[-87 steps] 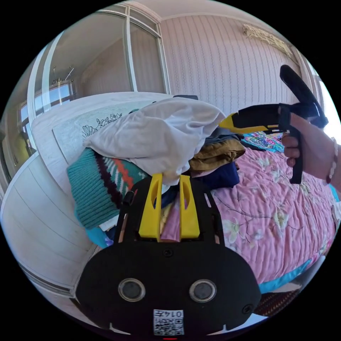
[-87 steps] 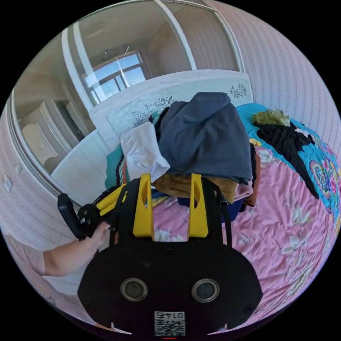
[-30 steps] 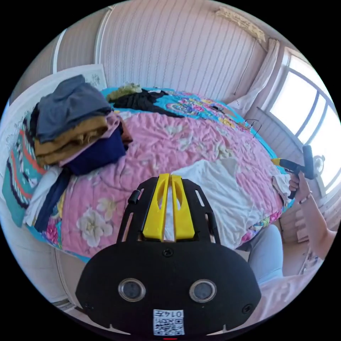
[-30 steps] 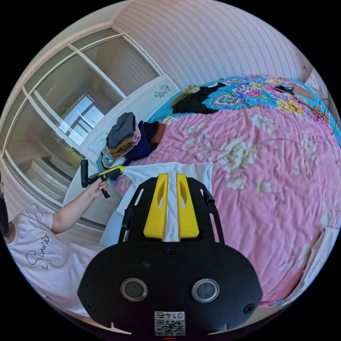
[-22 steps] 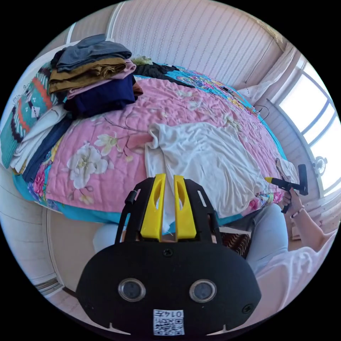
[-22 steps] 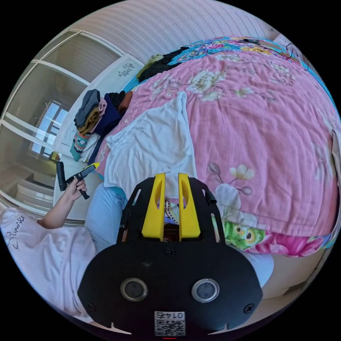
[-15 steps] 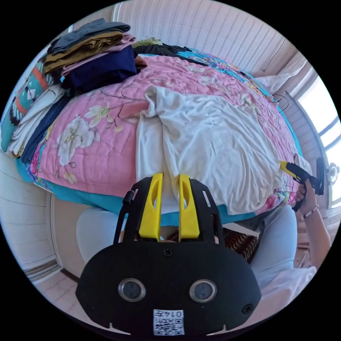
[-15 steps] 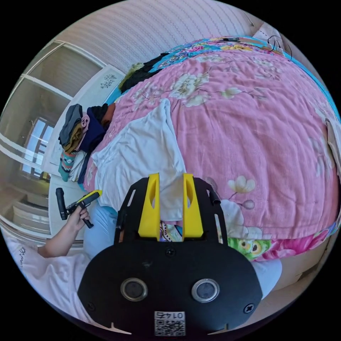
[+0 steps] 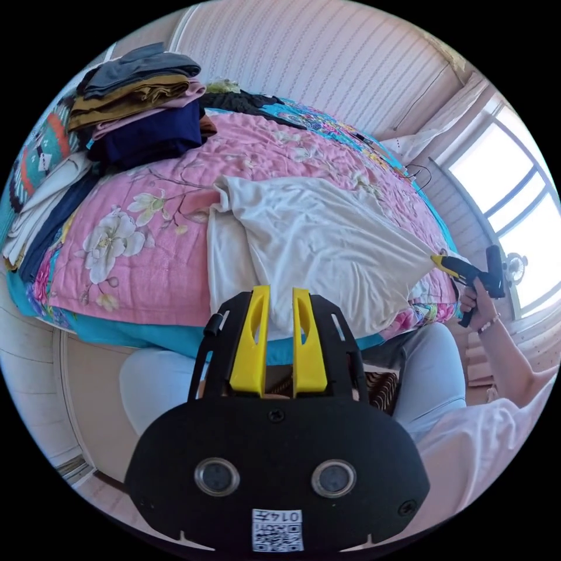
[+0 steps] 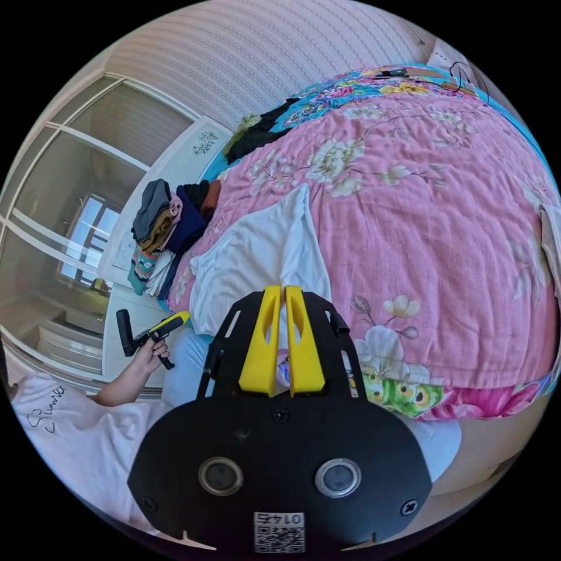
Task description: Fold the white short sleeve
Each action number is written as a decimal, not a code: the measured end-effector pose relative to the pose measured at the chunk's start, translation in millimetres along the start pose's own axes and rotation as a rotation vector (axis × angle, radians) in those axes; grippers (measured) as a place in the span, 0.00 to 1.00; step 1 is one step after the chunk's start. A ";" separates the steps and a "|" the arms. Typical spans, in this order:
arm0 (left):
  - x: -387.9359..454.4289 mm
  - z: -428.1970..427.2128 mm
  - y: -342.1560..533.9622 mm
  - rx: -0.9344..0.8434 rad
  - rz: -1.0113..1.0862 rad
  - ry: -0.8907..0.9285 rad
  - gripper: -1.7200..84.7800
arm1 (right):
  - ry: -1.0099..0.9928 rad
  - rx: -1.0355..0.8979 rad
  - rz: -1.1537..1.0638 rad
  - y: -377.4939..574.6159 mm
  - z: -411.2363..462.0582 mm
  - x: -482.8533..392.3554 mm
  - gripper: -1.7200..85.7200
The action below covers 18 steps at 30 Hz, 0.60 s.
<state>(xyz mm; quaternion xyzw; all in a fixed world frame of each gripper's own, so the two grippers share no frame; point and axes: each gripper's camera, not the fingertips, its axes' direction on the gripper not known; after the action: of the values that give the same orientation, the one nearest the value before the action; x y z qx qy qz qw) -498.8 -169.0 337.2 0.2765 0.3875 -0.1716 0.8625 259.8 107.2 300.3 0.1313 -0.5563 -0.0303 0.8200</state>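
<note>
White shirt (image 9: 315, 245) lies rumpled at frame centre on the pink floral bed (image 9: 146, 234), hem draping the edge. Right claw (image 10: 280, 327) is clenched on its corner; left claw (image 9: 274, 327) hovers released. No readable writing.

White shirt (image 9: 315, 245) spread on pink bedspread (image 9: 146, 193)

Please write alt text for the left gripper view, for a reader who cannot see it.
A white short sleeve shirt lies spread on a pink floral quilt, with the left tool open at its near hem. The right tool touches the shirt's far corner; folded clothes are stacked behind.
</note>
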 end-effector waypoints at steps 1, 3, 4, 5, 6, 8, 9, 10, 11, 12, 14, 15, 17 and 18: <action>0.5 6.2 -1.4 -0.028 -0.007 0.006 0.11 | -0.017 -0.001 0.008 2.2 -3.0 -0.6 0.03; 1.5 16.8 -3.2 -0.086 -0.009 -0.041 0.11 | -0.054 0.010 0.022 6.0 -9.3 -2.3 0.03; 2.1 22.5 -4.3 -0.128 -0.005 -0.091 0.10 | -0.082 0.026 0.028 8.8 -15.3 -4.3 0.03; 3.5 22.7 -4.2 -0.123 0.024 -0.109 0.09 | -0.104 0.044 0.027 11.9 -22.4 -7.2 0.03; 3.4 21.9 -4.2 -0.122 0.029 -0.108 0.09 | -0.115 0.052 0.024 13.4 -26.3 -8.9 0.03; -0.6 15.5 -4.5 -0.130 0.020 -0.068 0.06 | -0.140 0.077 0.009 19.6 -42.9 -15.5 0.03; -1.6 12.9 -4.2 -0.127 0.024 -0.050 0.05 | -0.146 0.083 0.004 21.2 -47.5 -17.1 0.03; -3.9 7.1 -3.4 -0.121 0.019 -0.025 0.04 | -0.162 0.096 -0.005 24.7 -57.2 -20.3 0.03; -5.9 -0.8 -2.4 -0.111 0.007 -0.008 0.03 | -0.185 0.113 -0.018 28.3 -68.0 -23.9 0.03; -6.7 -6.4 -1.7 -0.098 -0.002 0.002 0.02 | -0.200 0.121 -0.026 30.1 -73.7 -26.0 0.03; -6.3 -37.5 2.6 -0.007 -0.012 0.040 0.01 | -0.265 0.155 -0.066 37.4 -99.4 -36.9 0.03; -5.3 -46.3 3.5 0.014 -0.005 0.047 0.01 | -0.274 0.164 -0.079 39.2 -106.4 -40.4 0.03; -0.6 -83.8 6.2 0.083 0.018 0.080 0.01 | -0.279 0.207 -0.144 47.4 -135.6 -57.3 0.03; 0.6 -94.8 6.8 0.106 0.024 0.097 0.01 | -0.280 0.216 -0.164 49.5 -143.1 -62.0 0.03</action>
<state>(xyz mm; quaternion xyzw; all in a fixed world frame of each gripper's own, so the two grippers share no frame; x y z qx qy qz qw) -549.3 -105.9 287.2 0.3345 0.4158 -0.1682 0.8288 363.2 193.0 206.9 0.2579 -0.6526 -0.0553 0.7103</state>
